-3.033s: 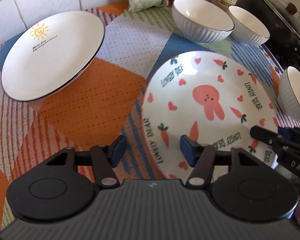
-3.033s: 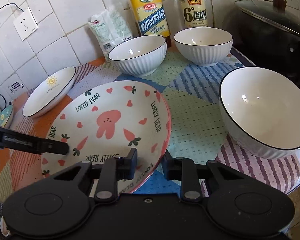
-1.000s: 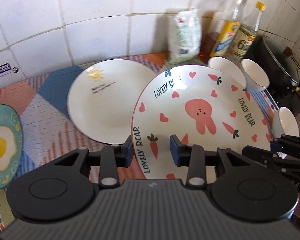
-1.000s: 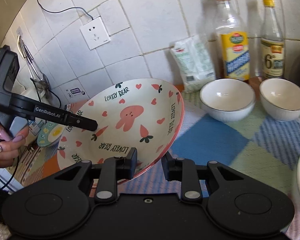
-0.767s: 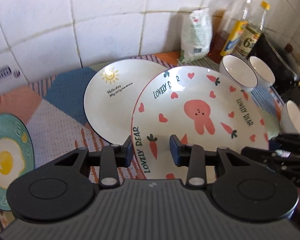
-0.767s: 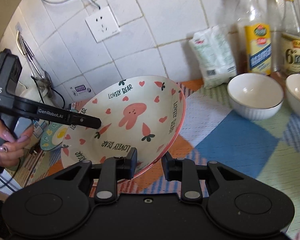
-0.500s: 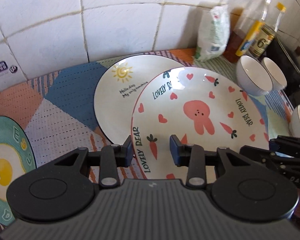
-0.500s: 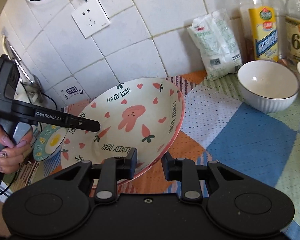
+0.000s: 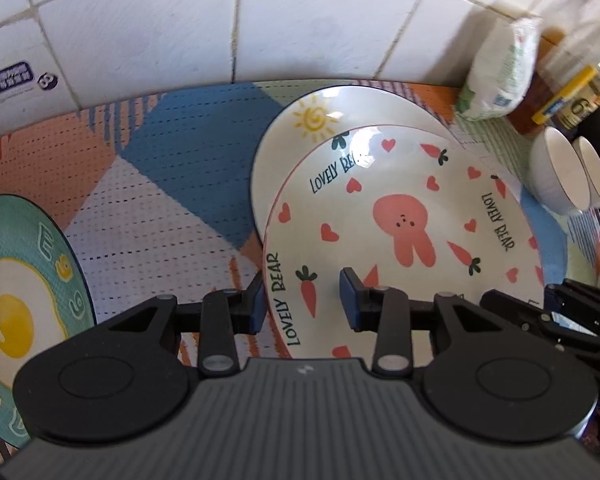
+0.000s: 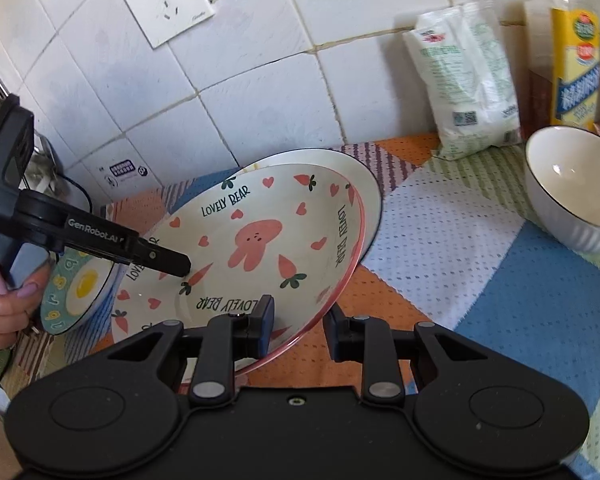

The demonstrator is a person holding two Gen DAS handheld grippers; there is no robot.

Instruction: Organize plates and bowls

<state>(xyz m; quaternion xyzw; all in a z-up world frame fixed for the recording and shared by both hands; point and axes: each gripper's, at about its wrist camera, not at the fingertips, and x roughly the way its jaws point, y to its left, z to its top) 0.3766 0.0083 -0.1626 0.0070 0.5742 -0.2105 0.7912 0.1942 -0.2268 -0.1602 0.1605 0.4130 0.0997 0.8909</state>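
A white plate with a pink bunny, hearts and carrots (image 9: 400, 208) (image 10: 260, 236) hangs tilted just above a white sun plate (image 9: 300, 128) (image 10: 370, 188) and hides most of it. My left gripper (image 9: 303, 302) (image 10: 178, 266) is shut on the bunny plate's left rim. On the opposite rim my right gripper (image 10: 300, 330) (image 9: 500, 304) is shut too. A teal fried-egg plate (image 9: 16, 312) (image 10: 76, 292) lies to the left. White ribbed bowls (image 9: 556, 176) (image 10: 572, 188) stand to the right.
A tiled wall with a socket (image 10: 168, 4) rises close behind the plates. A white bag (image 10: 468, 80) and oil bottles (image 10: 576, 68) stand at the back right. A hand (image 10: 4, 300) holds the left gripper. A patterned mat (image 9: 172, 184) covers the counter.
Both grippers have carried the bunny plate left and down over the sun plate, which is now mostly covered. The bowls and bottles have slid to the right of both views.
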